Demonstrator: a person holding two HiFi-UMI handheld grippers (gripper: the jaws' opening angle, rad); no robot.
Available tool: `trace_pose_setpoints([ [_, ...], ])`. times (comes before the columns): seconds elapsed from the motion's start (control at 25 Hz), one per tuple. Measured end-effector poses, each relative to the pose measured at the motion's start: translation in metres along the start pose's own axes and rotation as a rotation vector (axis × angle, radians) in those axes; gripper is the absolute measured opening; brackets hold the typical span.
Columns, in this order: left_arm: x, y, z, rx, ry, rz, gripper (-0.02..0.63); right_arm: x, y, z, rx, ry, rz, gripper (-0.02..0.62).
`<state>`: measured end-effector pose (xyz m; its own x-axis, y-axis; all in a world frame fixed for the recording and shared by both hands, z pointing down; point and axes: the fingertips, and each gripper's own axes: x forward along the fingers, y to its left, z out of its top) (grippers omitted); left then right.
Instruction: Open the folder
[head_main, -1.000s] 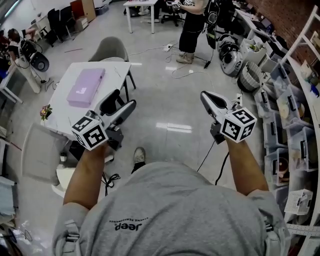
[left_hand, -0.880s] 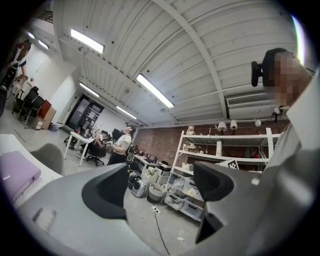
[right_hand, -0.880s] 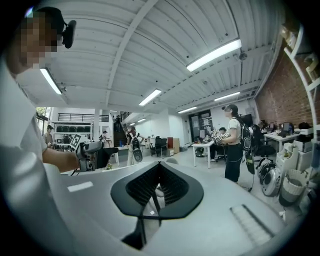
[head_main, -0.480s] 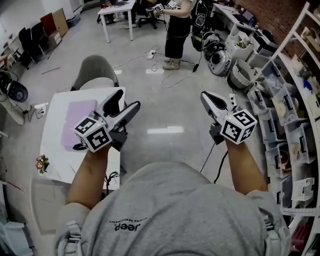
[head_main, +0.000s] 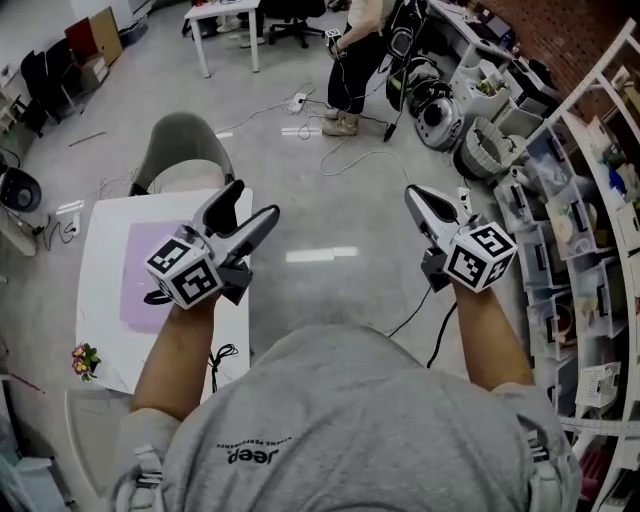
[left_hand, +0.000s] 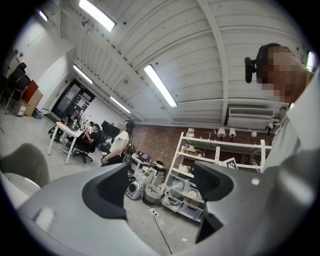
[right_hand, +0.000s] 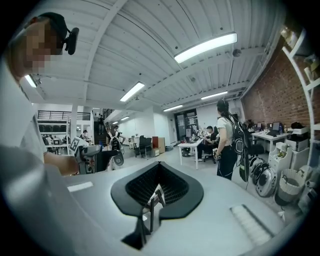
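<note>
A lilac folder (head_main: 138, 280) lies flat and closed on a small white table (head_main: 100, 330) at the left of the head view. My left gripper (head_main: 252, 200) hovers high over the table's right edge, partly covering the folder's right side; its jaws stand apart with nothing between them. In the left gripper view, the left gripper (left_hand: 160, 185) points up at shelves and ceiling. My right gripper (head_main: 412, 195) hangs over bare floor, far right of the table. In the right gripper view, the right gripper (right_hand: 157, 192) has its jaws pressed together, holding nothing.
A grey chair (head_main: 185, 150) stands at the table's far side. A person (head_main: 360, 50) stands beyond on the floor among cables (head_main: 350, 155). Shelves with storage bins (head_main: 580, 250) line the right side. A small flower bunch (head_main: 85, 358) sits at the table's near left corner.
The table and folder have drifted from the upper left toward me and now sit under the left gripper. Both grippers hold nearly the same places and states.
</note>
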<state>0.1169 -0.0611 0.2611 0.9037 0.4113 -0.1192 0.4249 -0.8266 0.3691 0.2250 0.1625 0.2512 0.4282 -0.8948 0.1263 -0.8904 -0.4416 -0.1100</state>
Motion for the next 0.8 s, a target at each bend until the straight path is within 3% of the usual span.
trace_pose_setpoints([
  [0.28, 0.058, 0.018, -0.012, 0.007, 0.000, 0.056, 0.439, 0.018, -0.068, -0.014, 0.025, 0.017, 0.056, 0.003],
  [0.56, 0.149, 0.013, -0.018, 0.031, -0.041, 0.154, 0.439, 0.036, -0.168, -0.014, 0.034, 0.026, 0.187, 0.003],
  [0.8, 0.198, 0.024, -0.024, 0.018, -0.044, 0.216, 0.439, 0.061, -0.217, -0.012, 0.017, 0.041, 0.246, 0.003],
])
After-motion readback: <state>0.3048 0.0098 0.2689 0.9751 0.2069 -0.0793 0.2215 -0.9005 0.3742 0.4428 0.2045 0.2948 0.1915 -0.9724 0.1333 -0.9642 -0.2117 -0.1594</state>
